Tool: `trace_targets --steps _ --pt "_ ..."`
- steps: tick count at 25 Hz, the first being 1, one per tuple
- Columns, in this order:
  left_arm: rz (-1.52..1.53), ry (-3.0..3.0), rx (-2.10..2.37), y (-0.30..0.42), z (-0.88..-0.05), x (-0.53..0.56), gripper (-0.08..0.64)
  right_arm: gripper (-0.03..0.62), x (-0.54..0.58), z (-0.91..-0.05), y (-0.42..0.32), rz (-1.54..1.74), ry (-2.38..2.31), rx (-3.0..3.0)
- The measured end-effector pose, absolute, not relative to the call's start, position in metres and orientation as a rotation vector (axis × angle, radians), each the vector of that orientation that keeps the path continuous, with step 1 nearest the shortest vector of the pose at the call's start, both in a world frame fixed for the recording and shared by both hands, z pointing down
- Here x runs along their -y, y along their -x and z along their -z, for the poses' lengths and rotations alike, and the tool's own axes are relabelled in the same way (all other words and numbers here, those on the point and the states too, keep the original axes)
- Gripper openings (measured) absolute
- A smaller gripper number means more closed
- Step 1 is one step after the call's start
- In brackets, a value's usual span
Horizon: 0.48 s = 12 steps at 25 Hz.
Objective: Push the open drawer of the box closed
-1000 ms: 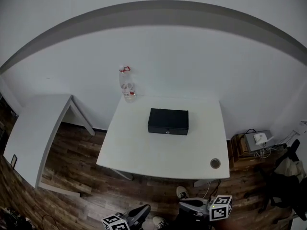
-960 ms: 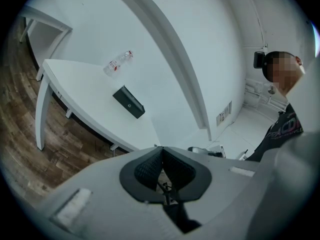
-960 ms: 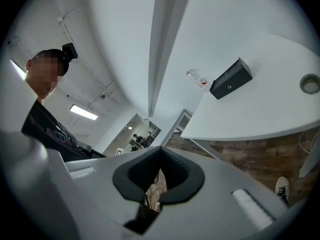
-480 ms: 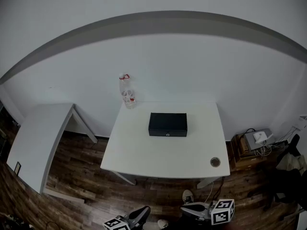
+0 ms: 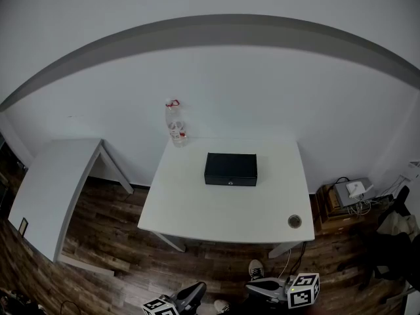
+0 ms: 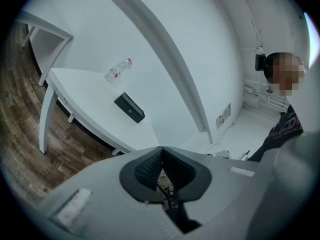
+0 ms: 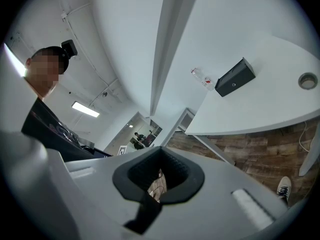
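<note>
A black box (image 5: 230, 169) with a small silver knob on its front sits near the back of the white table (image 5: 216, 212). No drawer visibly sticks out from this distance. Both grippers hang at the bottom edge of the head view, well short of the table: the left gripper (image 5: 197, 288) and the right gripper (image 5: 252, 284). The left gripper (image 6: 161, 149) has its jaws together with nothing between them, the box (image 6: 129, 107) far ahead. The right gripper (image 7: 160, 149) is likewise shut and empty, with the box (image 7: 235, 77) far off.
A clear plastic bottle (image 5: 174, 123) stands at the table's back left corner. A round cable hole (image 5: 294, 222) marks the front right. A second white table (image 5: 49, 189) stands at the left, a low stand with a device (image 5: 351, 192) at the right. The floor is wood.
The head view has shifted slightly, so the wall band sits lower in the picture. Both grippers stay shut near the bottom edge, and the box has not moved.
</note>
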State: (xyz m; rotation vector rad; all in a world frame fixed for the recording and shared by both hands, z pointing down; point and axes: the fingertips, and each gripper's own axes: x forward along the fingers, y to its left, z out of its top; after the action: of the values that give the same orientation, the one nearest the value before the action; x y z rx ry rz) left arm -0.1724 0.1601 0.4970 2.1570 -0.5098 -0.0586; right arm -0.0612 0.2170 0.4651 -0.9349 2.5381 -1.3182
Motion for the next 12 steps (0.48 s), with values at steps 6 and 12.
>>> trace_targets --steps 6,12 --pt "0.065 -2.155 0.508 0.176 -0.495 -0.161 0.0 0.003 -0.217 -0.464 0.061 1.325 0.94 -2.517" --pt "0.1 -2.13 0.534 0.187 -0.494 -0.161 0.0 0.003 -0.22 -0.463 0.065 1.325 0.931 -2.542"
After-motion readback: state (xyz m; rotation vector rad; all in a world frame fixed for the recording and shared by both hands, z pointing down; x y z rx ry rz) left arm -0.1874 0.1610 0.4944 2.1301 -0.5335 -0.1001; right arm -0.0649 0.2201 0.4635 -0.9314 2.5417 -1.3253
